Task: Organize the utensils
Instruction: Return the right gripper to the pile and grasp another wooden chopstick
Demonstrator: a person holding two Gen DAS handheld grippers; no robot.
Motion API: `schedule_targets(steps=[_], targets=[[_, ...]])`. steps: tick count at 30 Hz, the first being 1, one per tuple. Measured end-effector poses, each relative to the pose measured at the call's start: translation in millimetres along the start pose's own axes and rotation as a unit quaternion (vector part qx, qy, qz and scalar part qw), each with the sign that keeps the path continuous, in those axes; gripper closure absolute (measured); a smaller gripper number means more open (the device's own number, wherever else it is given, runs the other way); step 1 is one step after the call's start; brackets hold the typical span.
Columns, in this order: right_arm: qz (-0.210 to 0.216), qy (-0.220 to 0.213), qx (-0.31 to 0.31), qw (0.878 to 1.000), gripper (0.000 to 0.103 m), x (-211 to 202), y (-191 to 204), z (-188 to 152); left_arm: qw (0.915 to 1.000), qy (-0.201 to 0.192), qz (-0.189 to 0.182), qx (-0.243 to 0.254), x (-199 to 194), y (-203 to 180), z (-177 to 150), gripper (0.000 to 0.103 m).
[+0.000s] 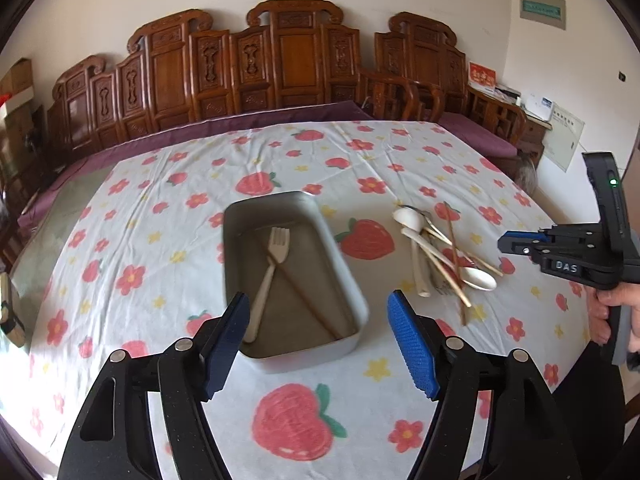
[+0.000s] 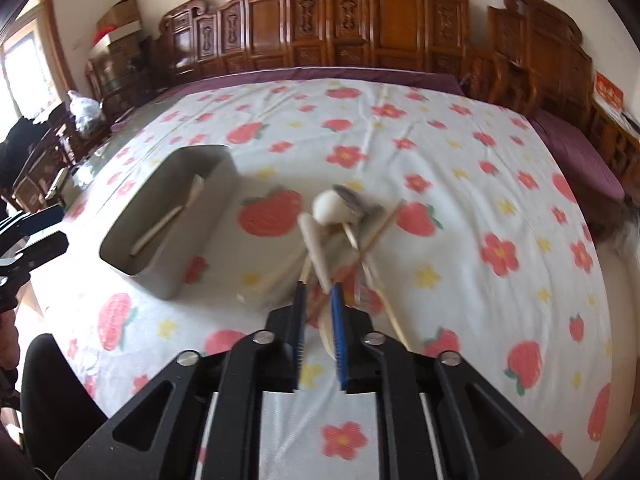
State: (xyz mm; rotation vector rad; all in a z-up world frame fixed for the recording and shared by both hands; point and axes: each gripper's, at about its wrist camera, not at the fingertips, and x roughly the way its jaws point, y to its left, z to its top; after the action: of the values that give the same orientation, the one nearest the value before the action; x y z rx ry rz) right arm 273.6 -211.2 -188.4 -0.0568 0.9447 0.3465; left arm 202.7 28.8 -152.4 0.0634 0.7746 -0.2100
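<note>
White cloth (image 1: 168,208) printed with red strawberries, red flowers and small yellow flowers covers the desk; grey tray (image 1: 344,264) holds a cream fork (image 1: 272,264) and a brown chopstick (image 1: 308,300); cream spoons (image 1: 476,278) lie by tan chopsticks (image 1: 454,248); black left gripper (image 1: 320,344) with blue pads (image 1: 412,344); carved brown bench (image 1: 280,64), purple cushion (image 1: 476,132)

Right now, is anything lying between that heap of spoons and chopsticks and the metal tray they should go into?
Nothing visible does. Only bare strawberry tablecloth lies between the utensil pile and the tray. The tray is open-topped, holding just a fork and one chopstick, with room left.
</note>
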Motion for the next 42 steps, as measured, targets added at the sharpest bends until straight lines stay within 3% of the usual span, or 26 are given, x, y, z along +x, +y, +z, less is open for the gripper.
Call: schedule_targets(steps=[5, 13, 26, 37, 42], targets=[[0.003, 0.012, 0.012, 1.0, 0.085, 15.0, -7.9, -5.2, 1.0, 0.001, -0.008, -0.001, 7.4, -21.5, 1.5, 0.021], [0.016, 0.033, 0.036, 0.999, 0.085, 47.8, -8.8, 0.3, 0.9994, 0.007, -0.031, -0.014, 18.8, -45.9, -3.7, 0.021], [0.014, 0.082, 0.107, 0.991, 0.085, 94.4, -16.6, 10.8, 0.9994, 0.021, -0.029, -0.004, 28.6, -61.3, -15.3, 0.021], [0.014, 0.084, 0.132, 0.988, 0.085, 98.8, -20.0, 17.5, 0.9993, 0.025, -0.03, 0.0, 29.4, -70.2, -18.9, 0.021], [0.015, 0.083, 0.13, 0.988, 0.097, 96.7, -18.3, 16.3, 0.9993, 0.025, -0.028, 0.001, 27.7, -70.8, -21.1, 0.021]])
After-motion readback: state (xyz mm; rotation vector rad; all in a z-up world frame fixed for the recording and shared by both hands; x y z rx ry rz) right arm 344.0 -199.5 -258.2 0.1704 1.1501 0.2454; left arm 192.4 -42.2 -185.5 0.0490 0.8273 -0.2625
